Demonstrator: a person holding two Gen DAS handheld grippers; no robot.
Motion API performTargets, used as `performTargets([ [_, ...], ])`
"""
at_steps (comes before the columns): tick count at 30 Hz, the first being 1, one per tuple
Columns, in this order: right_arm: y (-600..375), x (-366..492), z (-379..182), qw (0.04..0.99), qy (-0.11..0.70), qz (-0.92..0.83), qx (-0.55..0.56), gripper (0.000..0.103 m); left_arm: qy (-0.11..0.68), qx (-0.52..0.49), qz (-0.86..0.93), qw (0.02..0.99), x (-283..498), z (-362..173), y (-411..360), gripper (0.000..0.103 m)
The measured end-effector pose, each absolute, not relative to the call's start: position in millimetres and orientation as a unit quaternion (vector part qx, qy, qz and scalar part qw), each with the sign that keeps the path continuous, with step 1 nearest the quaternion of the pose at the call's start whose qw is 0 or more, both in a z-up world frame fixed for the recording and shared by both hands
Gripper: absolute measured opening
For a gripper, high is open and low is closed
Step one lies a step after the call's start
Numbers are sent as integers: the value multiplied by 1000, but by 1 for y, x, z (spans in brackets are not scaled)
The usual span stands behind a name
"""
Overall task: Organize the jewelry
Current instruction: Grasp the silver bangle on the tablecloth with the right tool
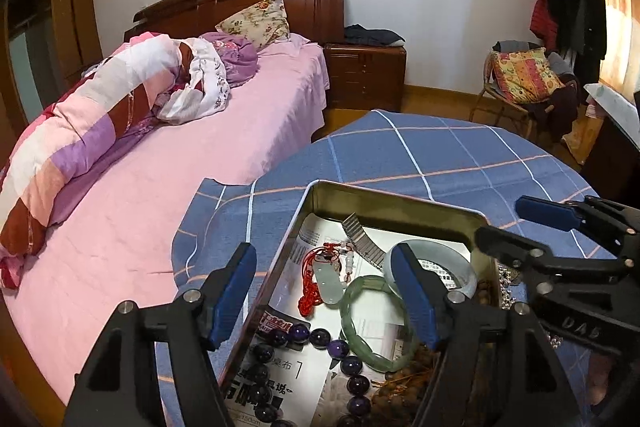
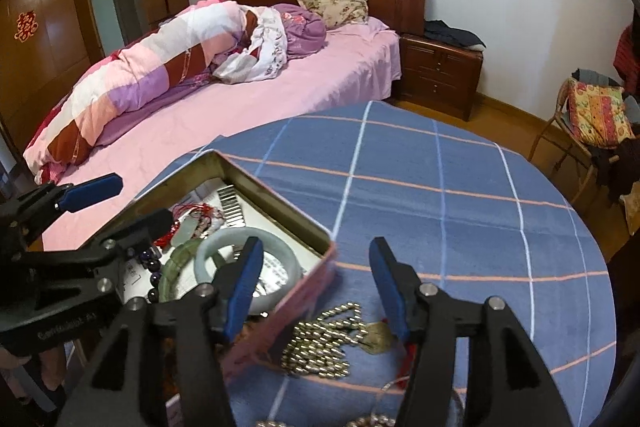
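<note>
Pink-sheeted bed (image 1: 224, 131), rolled patchwork quilt (image 1: 88, 131), floral pillow (image 2: 336, 1), wooden nightstand (image 2: 440, 75), chair (image 1: 516, 79) perhaps piled with clothes

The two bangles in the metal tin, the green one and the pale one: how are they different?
The green bangle is darker, mottled and looks slimmer; the pale bangle is whitish-grey and thicker. The green bangle lies nearer the purple beads, the pale bangle towards the tin's far right corner, its edge overlapping the green one. Both are plain closed rings lying on the printed paper lining the tin.

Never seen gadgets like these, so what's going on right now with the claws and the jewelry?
Left gripper open over tin, empty. Right gripper open above silver bead necklace lying on tablecloth. Nothing blocking.
</note>
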State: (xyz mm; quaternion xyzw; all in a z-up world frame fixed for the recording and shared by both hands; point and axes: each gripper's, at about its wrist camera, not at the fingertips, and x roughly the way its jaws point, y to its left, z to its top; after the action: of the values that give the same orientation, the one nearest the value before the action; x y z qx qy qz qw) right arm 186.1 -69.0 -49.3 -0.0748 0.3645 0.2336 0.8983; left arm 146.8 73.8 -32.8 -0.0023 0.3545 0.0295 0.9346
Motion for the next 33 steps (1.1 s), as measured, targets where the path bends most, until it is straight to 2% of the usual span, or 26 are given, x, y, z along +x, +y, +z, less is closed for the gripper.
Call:
performTargets([
  [9, -87, 184, -49, 899, 371, 226, -59, 62, 354, -15, 35, 935, 135, -34, 74, 70],
  [13, -107, 174, -48, 901, 370, 219, -58, 70, 344, -14, 34, 938, 120, -29, 68, 70],
  [19, -162, 155, -53, 905, 383, 183, -27, 70, 334, -17, 19, 942, 101, -24, 48, 70],
  [26, -185, 146, -73, 899, 407, 160, -20, 70, 322, 9, -2, 947, 81, -24, 8, 70],
  [31, -179, 150, -84, 890, 423, 169, -29, 70, 328, 23, -14, 944, 77, -28, -6, 70],
  [32, -177, 149, -86, 889, 424, 170, -37, 67, 329, 25, -13, 944, 77, -29, -8, 70],
  [33, -176, 148, -87, 887, 427, 170, -45, 60, 330, 25, -14, 943, 77, -30, -10, 70],
])
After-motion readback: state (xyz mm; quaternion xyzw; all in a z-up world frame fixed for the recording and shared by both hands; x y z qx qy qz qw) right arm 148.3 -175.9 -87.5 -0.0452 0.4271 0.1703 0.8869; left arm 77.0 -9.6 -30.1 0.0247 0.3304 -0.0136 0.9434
